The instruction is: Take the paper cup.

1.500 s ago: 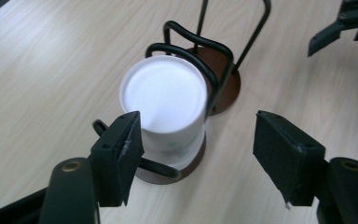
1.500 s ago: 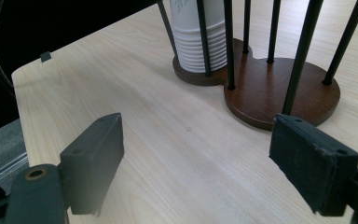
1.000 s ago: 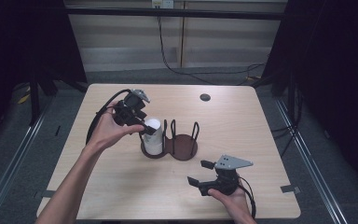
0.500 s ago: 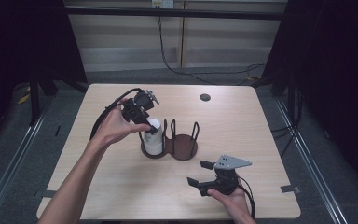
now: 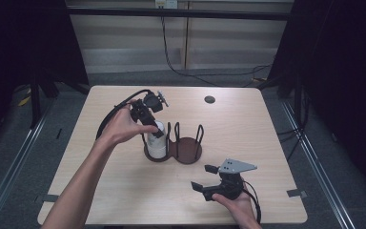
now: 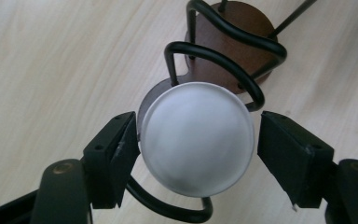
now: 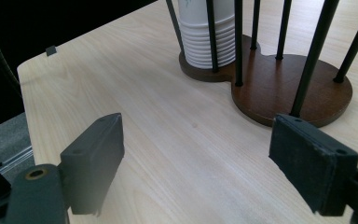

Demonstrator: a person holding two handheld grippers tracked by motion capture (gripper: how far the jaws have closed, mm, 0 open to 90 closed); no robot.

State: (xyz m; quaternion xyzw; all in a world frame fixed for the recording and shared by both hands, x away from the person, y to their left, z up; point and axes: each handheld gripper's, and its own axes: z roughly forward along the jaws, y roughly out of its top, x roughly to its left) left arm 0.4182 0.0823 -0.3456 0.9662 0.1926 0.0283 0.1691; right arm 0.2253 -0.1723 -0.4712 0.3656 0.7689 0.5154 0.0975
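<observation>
The stack of white paper cups stands in the left ring of the dark brown wooden holder with black wire loops, mid-counter. The left gripper has wide fingers around its top, not clamping. Closing off-centre could catch a wire loop and tip the holder. The right gripper rests wide near right.

Counter: pale wood-grain top, rounded corners. Small dark round disc: lies on the counter near its far edge, well apart from everything else. Two grey tape tabs: at the near edge, one on each side. Black cable: hangs down the pale wall behind the counter. Grey floor: either side, with metal rails.
</observation>
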